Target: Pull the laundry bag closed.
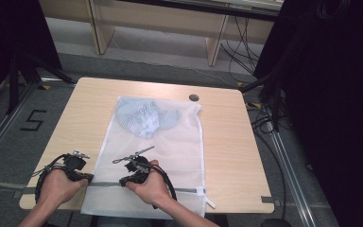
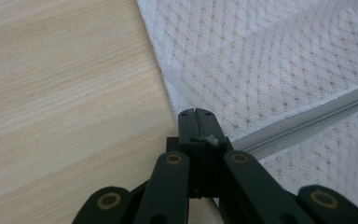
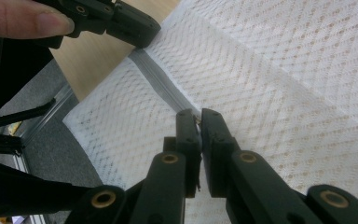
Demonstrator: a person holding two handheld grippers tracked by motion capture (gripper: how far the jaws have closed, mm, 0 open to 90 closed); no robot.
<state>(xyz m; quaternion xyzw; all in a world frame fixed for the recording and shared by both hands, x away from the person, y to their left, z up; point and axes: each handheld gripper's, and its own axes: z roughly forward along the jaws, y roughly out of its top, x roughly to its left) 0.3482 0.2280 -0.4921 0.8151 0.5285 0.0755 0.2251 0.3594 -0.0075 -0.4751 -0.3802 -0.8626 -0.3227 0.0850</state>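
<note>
Midway along the zip [image 1: 144, 186] of a mesh laundry bag [image 1: 179, 142] lying flat on the table [image 1: 227, 142] — right gripper [image 3: 200, 114] pinching the slider, left gripper [image 2: 196, 114] clamped on the bag's edge — next likely a steady pull sideways.

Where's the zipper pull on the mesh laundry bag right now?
In the right gripper view it sits pinched between the right hand-held gripper jaws, on the grey zipper across the mesh laundry bag's near end, right of the left hand-held gripper.
</note>
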